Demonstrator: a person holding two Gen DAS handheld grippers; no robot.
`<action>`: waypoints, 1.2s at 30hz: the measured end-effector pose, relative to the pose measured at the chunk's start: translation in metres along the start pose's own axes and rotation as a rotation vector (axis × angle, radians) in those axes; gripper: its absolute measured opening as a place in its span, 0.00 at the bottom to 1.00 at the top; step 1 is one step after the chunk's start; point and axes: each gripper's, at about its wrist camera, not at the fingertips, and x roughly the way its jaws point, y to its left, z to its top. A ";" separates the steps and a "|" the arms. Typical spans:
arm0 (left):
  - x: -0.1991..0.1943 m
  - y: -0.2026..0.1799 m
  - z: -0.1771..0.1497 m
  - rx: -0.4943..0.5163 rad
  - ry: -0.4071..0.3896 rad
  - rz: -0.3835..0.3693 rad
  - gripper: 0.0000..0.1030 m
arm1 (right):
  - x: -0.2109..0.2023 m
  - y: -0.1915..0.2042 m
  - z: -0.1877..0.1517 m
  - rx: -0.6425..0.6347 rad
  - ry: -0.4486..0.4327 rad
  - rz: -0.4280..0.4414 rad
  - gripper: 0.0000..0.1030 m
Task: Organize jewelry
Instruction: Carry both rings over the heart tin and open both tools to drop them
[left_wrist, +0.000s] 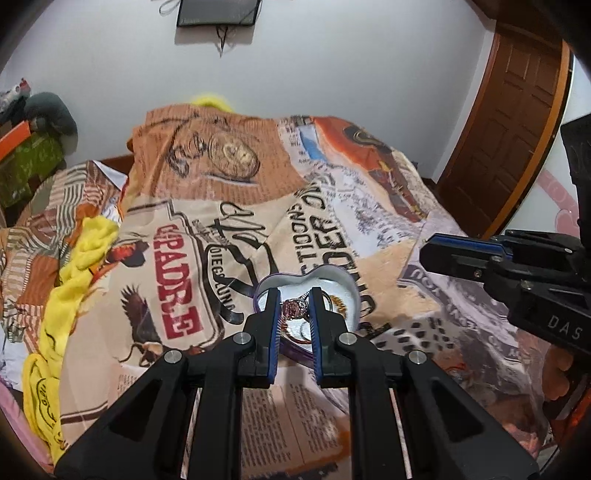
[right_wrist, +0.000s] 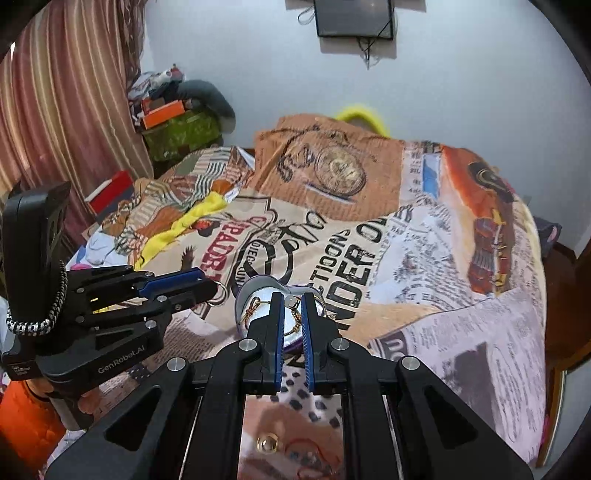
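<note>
Reading the bedspread (left_wrist: 236, 177): red block letters "PADRE" at nine o'clock from the tin, black "TIONS" and "NDER O" at one o'clock. All of it is printed upside down from where I stand, amid newsprint columns too fine to read.
Gripper lettering: "GenRobot.AI" in white on the left tool's body, "DAS" on the right tool's body.
Bedspread material: soft fleece with a collage print of a pocket watch, an eagle and a locomotive.
Heart tin (left_wrist: 345, 282): heart-shaped, purple outside and pale shiny metal inside, lying on the bedspread with no lid on it.
Left gripper (left_wrist: 293, 295): black frame with ribbed blue pads, clamped on a ring (left_wrist: 293, 308) with a pinkish top. It is over the tin's nine o'clock edge.
Right gripper (right_wrist: 293, 299): jaws nearly together above the tin; whether they pinch anything I cannot tell.
Gold chain (right_wrist: 295, 319): fine links, seen between the right pads.
Gold ring (right_wrist: 267, 442): a round band on the bedspread at six o'clock, well apart from the tin.
Yellow cloth (left_wrist: 81, 266): crumpled, at nine o'clock.
</note>
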 end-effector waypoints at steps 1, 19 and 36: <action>0.005 0.001 0.000 0.001 0.010 0.001 0.13 | 0.004 -0.001 0.001 0.000 0.009 0.003 0.08; 0.065 0.005 0.003 0.065 0.114 0.017 0.13 | 0.088 -0.009 0.008 0.035 0.231 0.093 0.08; 0.057 0.011 0.005 0.034 0.113 0.016 0.13 | 0.098 -0.009 0.007 0.064 0.301 0.086 0.15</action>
